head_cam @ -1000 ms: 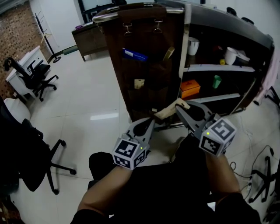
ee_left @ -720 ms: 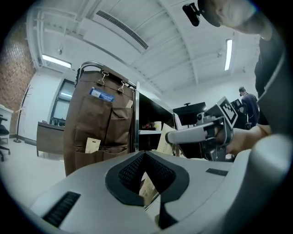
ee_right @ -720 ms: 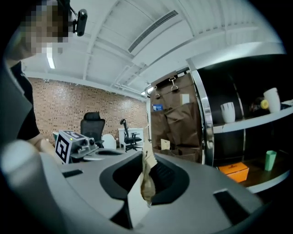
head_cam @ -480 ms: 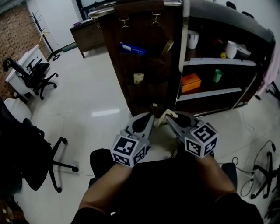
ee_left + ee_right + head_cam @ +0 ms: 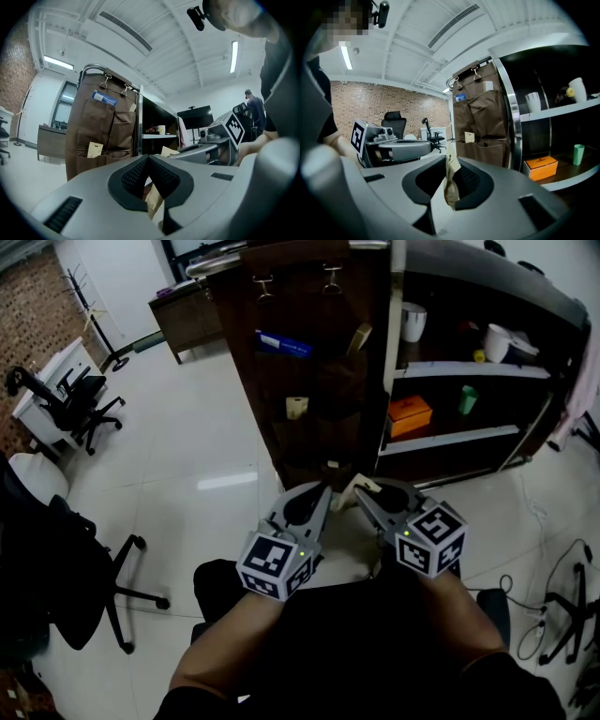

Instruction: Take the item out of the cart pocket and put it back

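Note:
My right gripper [image 5: 361,495] is shut on a tan paper packet [image 5: 364,487], which stands between its pads [image 5: 451,185] in the right gripper view. My left gripper [image 5: 323,491] sits just left of it with its tips together [image 5: 149,161]. A tan printed piece shows low in the gap behind those tips; I cannot tell if it is pinched. Both grippers hang low near the person's body, apart from the cart. The brown pocket organizer [image 5: 309,381] hangs on the cart's end. One lower pocket holds a small tan card [image 5: 297,409].
The cart's shelves to the right carry an orange box [image 5: 409,416], a green cup [image 5: 466,401] and white cups [image 5: 413,322]. Office chairs stand at the left [image 5: 84,399] and near left [image 5: 56,559]. Cables lie on the floor at the right [image 5: 562,606].
Over the last second the right gripper came back toward the body and leftward with the packet. It now sits close beside the left gripper. Nothing has moved in the last half second.

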`<state>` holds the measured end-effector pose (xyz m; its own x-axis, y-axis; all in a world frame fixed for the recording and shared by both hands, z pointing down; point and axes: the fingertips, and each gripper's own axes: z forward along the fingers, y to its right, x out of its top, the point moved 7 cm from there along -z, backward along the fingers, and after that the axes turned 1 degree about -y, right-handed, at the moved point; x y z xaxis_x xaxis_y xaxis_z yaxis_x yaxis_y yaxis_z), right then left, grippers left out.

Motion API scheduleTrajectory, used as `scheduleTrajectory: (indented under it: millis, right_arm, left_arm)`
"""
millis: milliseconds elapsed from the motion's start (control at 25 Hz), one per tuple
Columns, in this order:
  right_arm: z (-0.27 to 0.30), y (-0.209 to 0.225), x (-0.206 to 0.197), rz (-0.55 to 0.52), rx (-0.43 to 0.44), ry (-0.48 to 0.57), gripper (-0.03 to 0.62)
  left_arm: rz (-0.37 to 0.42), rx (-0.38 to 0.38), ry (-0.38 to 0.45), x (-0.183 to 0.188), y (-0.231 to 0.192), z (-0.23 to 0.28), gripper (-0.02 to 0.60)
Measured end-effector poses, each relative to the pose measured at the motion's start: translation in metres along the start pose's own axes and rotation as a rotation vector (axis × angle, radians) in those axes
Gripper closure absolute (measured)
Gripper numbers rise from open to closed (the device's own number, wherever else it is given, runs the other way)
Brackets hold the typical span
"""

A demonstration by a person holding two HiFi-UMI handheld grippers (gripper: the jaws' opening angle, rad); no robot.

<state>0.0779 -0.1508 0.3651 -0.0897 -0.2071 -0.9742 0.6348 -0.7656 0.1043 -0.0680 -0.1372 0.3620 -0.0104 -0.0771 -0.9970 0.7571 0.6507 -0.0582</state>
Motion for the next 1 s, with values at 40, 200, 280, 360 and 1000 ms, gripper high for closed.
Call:
scheduleTrajectory:
  millis: [40,200,280,360,1000]
  right_arm:
    - [-0.0001,0.0002,-0.0002,0.001,0.000,0.000,0.531]
    - [-0.0009,0.0000,0.0000,0.005,0.000,0.003,0.531]
    - [-0.0012,0.0002,0.0005,0.006,0.001,0.003,0.531]
    - [-0.0010,-0.0002,0.0008,0.007,0.003,0.003,0.531]
    - [-0.0016,-0.0013,-0.0011,0.016,0.009,0.001,0.531]
  left_arm:
    - [-0.001,-0.001,-0.001,0.0000,0.0003,0.0003,0.581]
    - [0.015,0.009,-0.007,0.0003,0.0003,-0.0003,0.581]
    - [0.020,0.015,-0.010,-0.0004,-0.0009,-0.0004,0.581]
    - [0.005,0.015,-0.004,0.0003,-0.0017,-0.0004,0.581]
    - [-0.003,0.028,-0.007,-0.0017,-0.0040,-0.0003,0.581]
